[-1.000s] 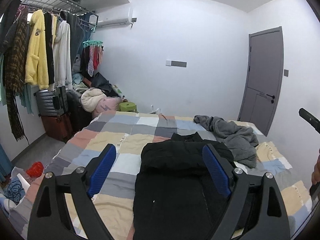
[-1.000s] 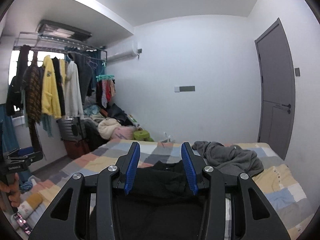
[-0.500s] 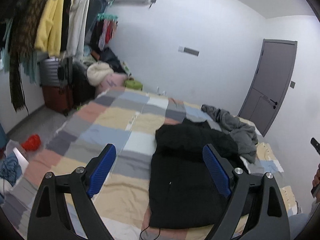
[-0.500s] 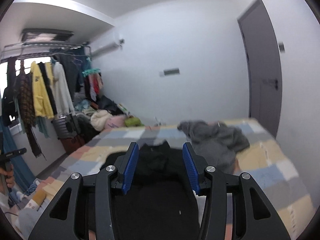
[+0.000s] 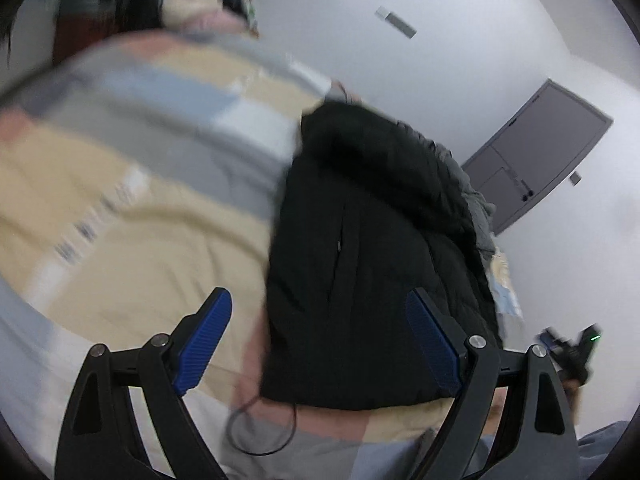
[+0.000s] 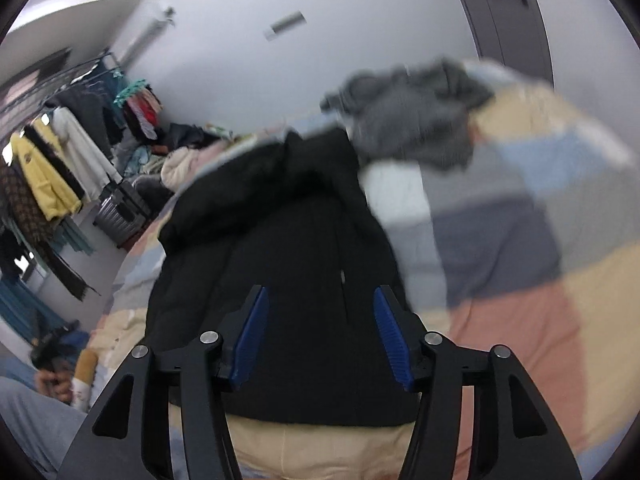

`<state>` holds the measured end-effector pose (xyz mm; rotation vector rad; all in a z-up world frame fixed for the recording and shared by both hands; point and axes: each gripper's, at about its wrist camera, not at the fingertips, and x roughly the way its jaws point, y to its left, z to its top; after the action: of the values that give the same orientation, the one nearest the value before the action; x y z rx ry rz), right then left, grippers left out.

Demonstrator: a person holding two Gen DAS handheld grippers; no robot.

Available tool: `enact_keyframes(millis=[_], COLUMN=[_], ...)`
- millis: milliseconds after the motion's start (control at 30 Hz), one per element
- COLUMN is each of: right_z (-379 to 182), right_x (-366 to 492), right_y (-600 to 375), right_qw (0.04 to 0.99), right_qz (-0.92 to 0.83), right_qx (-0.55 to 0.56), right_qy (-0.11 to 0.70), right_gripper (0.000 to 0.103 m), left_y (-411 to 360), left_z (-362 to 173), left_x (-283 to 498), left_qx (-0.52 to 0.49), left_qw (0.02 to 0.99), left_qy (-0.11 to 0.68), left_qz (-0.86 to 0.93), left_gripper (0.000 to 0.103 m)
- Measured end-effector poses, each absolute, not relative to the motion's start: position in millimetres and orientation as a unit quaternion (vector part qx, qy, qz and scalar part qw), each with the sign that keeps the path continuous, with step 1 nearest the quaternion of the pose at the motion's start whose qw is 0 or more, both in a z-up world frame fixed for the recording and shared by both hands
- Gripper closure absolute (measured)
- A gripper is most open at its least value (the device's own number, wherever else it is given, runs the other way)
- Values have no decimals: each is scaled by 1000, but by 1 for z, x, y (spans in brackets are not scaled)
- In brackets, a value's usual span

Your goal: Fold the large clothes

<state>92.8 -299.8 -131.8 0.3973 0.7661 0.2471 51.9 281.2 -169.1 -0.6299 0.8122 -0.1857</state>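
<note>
A large black padded jacket (image 5: 372, 248) lies flat on a patchwork-quilted bed (image 5: 132, 208), hem toward me. It also shows in the right wrist view (image 6: 288, 240). My left gripper (image 5: 320, 340) is open and empty, hovering over the jacket's lower left edge. My right gripper (image 6: 320, 340) is open and empty, above the jacket's hem near its middle. Both views are tilted and motion-blurred.
A crumpled grey garment (image 6: 416, 120) lies on the bed beyond the jacket. A thin black cord (image 5: 260, 428) loops at the bed's near edge. A clothes rack (image 6: 52, 152), suitcase (image 6: 120, 212) and clothing pile stand at left. A grey door (image 5: 540, 152) is at right.
Both grippers have dropped and tilted down toward the jacket's near end; the jacket now fills more of each view. Both grippers stay open and empty.
</note>
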Motion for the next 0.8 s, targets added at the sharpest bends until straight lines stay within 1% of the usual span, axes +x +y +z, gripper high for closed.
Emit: enact_keyframes(millis=[100, 200, 267, 400, 467, 567, 700, 800], right_z=[-169, -198, -210, -230, -234, -232, -215, -210], right_x=[100, 110, 114, 121, 124, 126, 118, 115], right_y=[-305, -310, -313, -315, -313, -310, -305, -302], right_qw=[885, 871, 863, 849, 843, 838, 831, 840], right_qz=[111, 104, 105, 114, 124, 143, 211, 214], right_qx=[212, 230, 244, 268, 278, 290, 315, 294], right_qy=[398, 422, 430, 441, 443, 440, 407, 403], right_gripper=[41, 40, 40, 28, 27, 27, 27, 27], left_y=[273, 265, 263, 255, 249, 240, 228, 224], left_z=[-200, -226, -240, -265, -273, -274, -253, -245], left_x=[60, 72, 78, 87, 90, 93, 89, 93], left_qx=[-318, -334, -344, -369, -383, -394, -405, -398], left_qw=[853, 839, 830, 811, 801, 792, 795, 800], left_qy=[403, 416, 425, 437, 441, 436, 396, 391], left_qz=[-96, -107, -109, -124, -136, -163, -217, -219], left_gripper=[14, 14, 14, 14, 15, 17, 18, 19])
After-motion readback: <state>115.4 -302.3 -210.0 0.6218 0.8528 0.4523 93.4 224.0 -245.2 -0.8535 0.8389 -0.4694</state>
